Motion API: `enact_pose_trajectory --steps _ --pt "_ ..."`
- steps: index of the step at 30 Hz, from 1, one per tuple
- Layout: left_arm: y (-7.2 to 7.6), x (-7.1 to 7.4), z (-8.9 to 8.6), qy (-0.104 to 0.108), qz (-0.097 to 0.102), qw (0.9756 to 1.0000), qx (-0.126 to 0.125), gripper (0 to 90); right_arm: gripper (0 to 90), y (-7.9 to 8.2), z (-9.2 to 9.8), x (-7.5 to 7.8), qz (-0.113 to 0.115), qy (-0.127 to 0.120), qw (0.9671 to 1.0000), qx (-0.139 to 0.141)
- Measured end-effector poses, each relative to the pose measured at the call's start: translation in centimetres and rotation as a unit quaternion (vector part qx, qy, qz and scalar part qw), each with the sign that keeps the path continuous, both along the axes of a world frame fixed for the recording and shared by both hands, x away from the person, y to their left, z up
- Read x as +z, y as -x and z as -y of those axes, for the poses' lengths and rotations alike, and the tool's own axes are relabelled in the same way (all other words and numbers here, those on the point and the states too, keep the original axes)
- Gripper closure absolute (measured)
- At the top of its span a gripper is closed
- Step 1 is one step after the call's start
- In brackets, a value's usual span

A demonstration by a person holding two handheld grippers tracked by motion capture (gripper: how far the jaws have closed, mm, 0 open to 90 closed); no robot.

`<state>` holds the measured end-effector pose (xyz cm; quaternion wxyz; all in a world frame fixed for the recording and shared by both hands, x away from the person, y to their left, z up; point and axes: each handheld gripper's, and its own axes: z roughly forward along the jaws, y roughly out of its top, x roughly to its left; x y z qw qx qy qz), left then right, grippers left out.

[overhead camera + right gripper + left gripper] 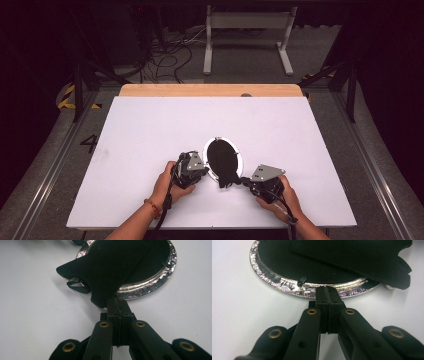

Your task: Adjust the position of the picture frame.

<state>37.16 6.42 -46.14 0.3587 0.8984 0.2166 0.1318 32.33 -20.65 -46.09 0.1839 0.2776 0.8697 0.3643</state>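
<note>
While both hands rest on the white table [150, 125], each holds its gripper low near a round silver-rimmed plate [239, 159] w/ a black inside. A black cloth [223, 160] lies across the plate and hangs over the near rim.

Left gripper [202, 172]: jaws fully closed, pads pressed together w/ nothing between them, as the left gripper view [329, 293] shows. The tip stands just at the shiny rim of the plate [287, 286]; I cannot tell if it really touches. The plate is directly ahead of this tip, and the cloth [352, 260] lies beyond it, a bit to its right, on top of the plate.

Right gripper [245, 181]: jaws also closed, pads together, seen in the right gripper view [119, 303]. The lower corner of the cloth [110, 272] comes down to the tip, just ahead and left of it; if a bit of cloth is pinched there, cannot tell. The plate rim [155, 282] is ahead and to the right of this tip. A small dark loop [78, 287] of the cloth lies on the table left of the tip.

The two grippers are on opposite sides of the near end of the plate, approx. facing each other.
</note>
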Motion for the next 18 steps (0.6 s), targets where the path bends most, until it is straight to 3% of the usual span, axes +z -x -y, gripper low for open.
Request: enact_pose_trajectory --steps 18 --pt "-0.98 -0.11 0.12 0.005 0.005 0.9999 0.016 89.7 90.0 0.26 -0.73 -0.06 0.002 -0.001 1.0 -0.001"
